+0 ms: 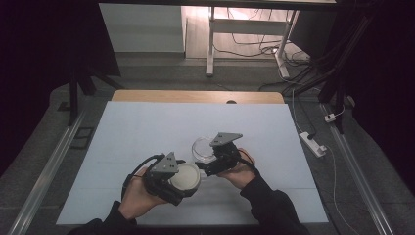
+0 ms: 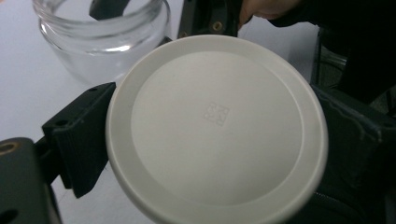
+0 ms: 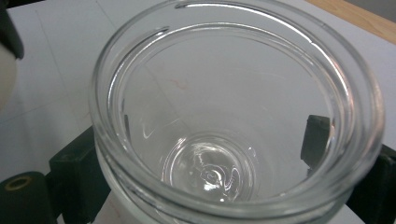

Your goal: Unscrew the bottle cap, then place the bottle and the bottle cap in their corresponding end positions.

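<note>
A clear glass jar (image 1: 202,149) stands near the middle of the white table, and my right gripper (image 1: 211,161) is shut on it; in the right gripper view the jar (image 3: 233,116) is empty and open at the top, with a black jaw on each side of its wall. My left gripper (image 1: 182,182) is shut on a round white lid (image 1: 185,178), held flat side up just left of the jar. In the left gripper view the lid (image 2: 215,130) sits between the two black jaws, with the jar (image 2: 100,35) behind it.
The white table top (image 1: 147,132) has a wooden strip (image 1: 195,96) at its far edge. Beyond it are a white desk frame (image 1: 211,44) and loose cables on the floor. A power strip (image 1: 313,143) lies off the table's right side.
</note>
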Motion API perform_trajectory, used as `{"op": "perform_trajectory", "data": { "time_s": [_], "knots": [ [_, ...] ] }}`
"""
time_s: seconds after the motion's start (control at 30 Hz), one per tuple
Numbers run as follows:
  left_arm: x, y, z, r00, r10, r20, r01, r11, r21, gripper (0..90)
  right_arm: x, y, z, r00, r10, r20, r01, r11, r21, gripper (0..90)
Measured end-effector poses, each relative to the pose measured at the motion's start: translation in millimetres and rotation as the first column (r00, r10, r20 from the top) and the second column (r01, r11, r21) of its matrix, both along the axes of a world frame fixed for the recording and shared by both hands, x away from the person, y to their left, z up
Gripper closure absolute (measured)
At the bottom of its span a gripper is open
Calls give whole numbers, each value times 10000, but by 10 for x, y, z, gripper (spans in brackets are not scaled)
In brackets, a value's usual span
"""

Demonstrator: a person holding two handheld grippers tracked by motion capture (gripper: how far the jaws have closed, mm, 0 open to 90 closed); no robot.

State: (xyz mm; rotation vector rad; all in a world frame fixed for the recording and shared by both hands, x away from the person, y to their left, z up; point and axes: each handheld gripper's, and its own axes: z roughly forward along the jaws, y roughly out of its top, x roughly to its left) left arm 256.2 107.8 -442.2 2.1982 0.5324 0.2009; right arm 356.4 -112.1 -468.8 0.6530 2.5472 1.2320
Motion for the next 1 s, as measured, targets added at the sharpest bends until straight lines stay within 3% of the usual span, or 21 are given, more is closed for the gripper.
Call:
{"op": "perform_trajectory", "data": {
  "time_s": [1.0],
  "knots": [
    [8,-179,-293,9993,-279,-252,278,9996,-40,78,335,111,0,9992,-408,0,408,9992,-22,67]
  ]
}}
